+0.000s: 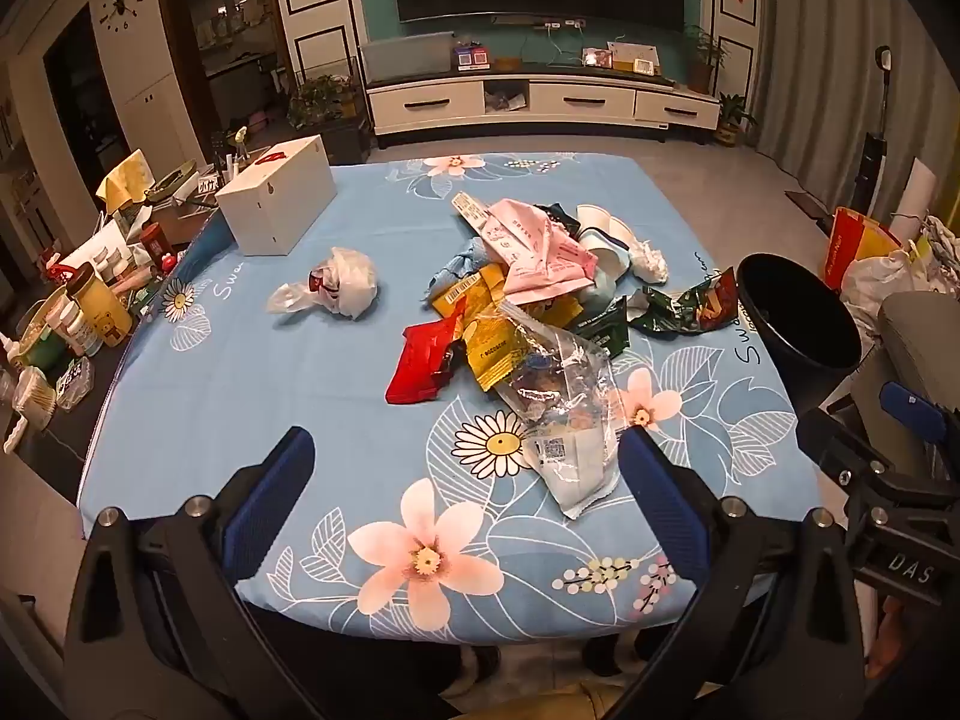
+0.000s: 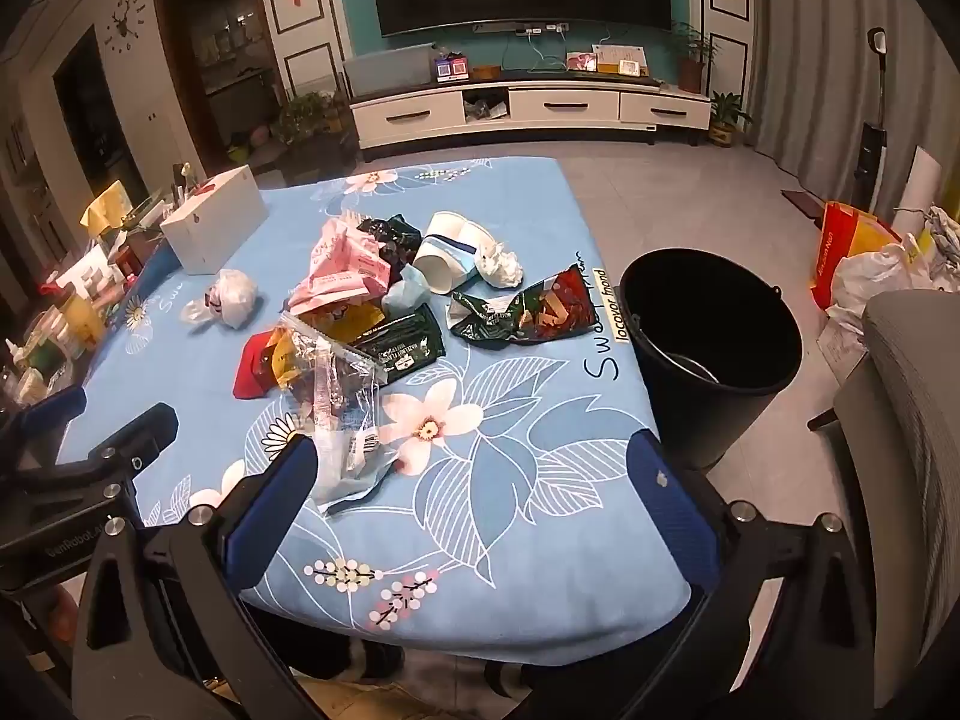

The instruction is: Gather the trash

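A heap of trash lies on the table with the blue flowered cloth [image 1: 252, 396]: a clear plastic bag [image 1: 558, 396], a red wrapper [image 1: 423, 363], yellow packets [image 1: 492, 324], a pink bag [image 1: 540, 252], paper cups [image 2: 447, 255], a green snack bag [image 2: 528, 315] and a knotted white bag [image 1: 345, 285]. A black bucket [image 2: 714, 336] stands on the floor off the table's right edge. My left gripper [image 1: 465, 456] hangs open above the near table edge, empty. My right gripper [image 2: 477, 465] is open too, beside the clear bag [image 2: 342, 396], holding nothing.
A white box [image 1: 276, 201] sits at the table's far left corner. Jars and bottles [image 1: 90, 312] crowd a side surface on the left. A grey chair [image 2: 912, 420] and bags [image 2: 864, 264] stand on the right. A TV cabinet [image 1: 540, 99] lines the far wall.
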### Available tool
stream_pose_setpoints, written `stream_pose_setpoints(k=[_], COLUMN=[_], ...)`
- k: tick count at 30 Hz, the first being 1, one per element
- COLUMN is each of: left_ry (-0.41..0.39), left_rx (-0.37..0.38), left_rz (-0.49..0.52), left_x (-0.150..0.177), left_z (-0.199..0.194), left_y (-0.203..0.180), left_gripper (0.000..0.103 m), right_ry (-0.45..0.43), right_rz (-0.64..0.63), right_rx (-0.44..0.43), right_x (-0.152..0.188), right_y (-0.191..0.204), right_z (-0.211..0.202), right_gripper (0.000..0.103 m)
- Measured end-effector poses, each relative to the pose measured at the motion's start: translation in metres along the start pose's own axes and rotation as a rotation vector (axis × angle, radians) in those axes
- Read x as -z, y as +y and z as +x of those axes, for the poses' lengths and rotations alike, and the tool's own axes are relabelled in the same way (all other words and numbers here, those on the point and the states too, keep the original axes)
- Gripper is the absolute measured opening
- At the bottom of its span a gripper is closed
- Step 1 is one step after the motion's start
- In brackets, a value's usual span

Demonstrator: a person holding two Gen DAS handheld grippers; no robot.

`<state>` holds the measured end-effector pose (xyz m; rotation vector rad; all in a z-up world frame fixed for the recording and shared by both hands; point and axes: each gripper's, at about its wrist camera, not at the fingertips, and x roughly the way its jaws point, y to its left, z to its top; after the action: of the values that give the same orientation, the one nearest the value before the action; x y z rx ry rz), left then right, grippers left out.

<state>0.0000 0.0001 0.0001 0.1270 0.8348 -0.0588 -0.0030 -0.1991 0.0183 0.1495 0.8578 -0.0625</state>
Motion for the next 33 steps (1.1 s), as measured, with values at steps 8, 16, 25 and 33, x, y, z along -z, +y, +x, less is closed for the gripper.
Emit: stream_pose_setpoints(k=[8, 16, 25, 33], left_ry=[-0.013, -0.006, -0.002, -0.001], left_rx=[-0.003, -0.006, -0.007, -0.005], left_rz=[0.006, 0.013, 0.014, 0.014], left_x=[0.0000, -0.0033, -0.0054, -0.0055], left_z=[-0.0033, -0.0014, -0.0006, 0.0006], left_y=[0.0022, 0.0022, -0.0001, -0.0001], left_gripper=[0.101, 0.101, 0.101, 0.101], right_ry=[0.002, 0.002, 0.004, 0.004], right_rz=[-0.006, -0.005, -0.007, -0.011], right_rx=[0.002, 0.002, 0.001, 0.003], right_x=[-0.0011, -0.0040, -0.0059, -0.0044], right_y=[0.0006, 0.0042, 0.0023, 0.0034], right_z=[0.0011, -0.0002, 0.0061, 0.0063], right_gripper=[0.101, 0.101, 0.101, 0.101])
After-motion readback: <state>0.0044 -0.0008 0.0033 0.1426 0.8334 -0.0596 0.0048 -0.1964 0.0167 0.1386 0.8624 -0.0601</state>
